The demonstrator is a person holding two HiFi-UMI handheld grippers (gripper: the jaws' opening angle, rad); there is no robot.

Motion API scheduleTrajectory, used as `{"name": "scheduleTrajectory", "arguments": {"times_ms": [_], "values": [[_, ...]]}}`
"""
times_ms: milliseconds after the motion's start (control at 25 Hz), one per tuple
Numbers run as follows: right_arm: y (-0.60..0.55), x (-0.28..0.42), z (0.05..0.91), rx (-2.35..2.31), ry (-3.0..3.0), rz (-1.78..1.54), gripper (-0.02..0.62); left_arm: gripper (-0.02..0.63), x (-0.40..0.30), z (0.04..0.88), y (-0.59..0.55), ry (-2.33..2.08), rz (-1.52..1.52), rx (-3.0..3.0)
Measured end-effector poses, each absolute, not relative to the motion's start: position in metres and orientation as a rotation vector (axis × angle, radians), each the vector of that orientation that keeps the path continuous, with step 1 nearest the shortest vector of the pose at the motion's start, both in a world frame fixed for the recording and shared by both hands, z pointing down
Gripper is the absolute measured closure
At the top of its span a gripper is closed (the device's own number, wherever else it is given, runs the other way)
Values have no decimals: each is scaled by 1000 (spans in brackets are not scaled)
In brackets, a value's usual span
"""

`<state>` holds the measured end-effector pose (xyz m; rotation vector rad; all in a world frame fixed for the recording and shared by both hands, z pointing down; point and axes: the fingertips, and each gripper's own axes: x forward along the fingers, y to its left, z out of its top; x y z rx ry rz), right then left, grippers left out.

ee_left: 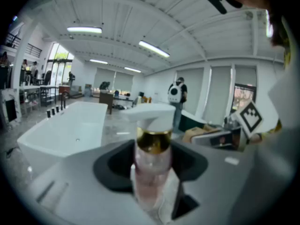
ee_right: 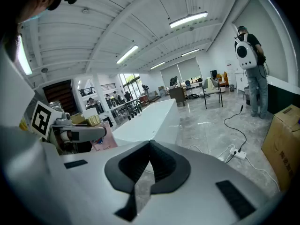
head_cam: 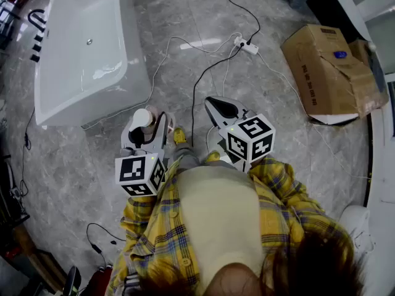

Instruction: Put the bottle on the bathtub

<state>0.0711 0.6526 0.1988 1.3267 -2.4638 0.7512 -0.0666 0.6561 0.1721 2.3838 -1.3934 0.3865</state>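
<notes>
Clamping a pink pump bottle (ee_left: 151, 165) below its gold collar, the left gripper (head_cam: 145, 126) is holding it upright above the grey marble floor (head_cam: 271, 125), close to the person's body. The white bathtub (head_cam: 86, 48) is sitting farther off to the left, well apart from the bottle. The right gripper (ee_right: 149, 159) is hanging empty, jaws pressed together. Print on the cardboard box (head_cam: 327, 73) is staying too small to read.

Bottle (ee_left: 152, 146) blurred at close range, its base sunk from sight between the left gripper's (ee_left: 150, 168) jaws, bathtub (head_cam: 92, 101) cropped by the head view's top edge, cardboard box (head_cam: 326, 73) print too small to read.
</notes>
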Motion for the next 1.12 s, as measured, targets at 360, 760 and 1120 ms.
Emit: {"name": "scheduleTrajectory", "arguments": {"times_ms": [360, 760, 1120], "values": [[607, 50, 201, 1323, -2459, 758, 581, 390, -85, 180, 618, -1365, 381, 2375], [551, 18, 206, 1326, -2448, 771, 581, 390, -104, 189, 569, -1293, 396, 2398], [523, -6, 211, 1302, -2421, 760, 581, 390, -116, 196, 532, -1255, 395, 2423]]}}
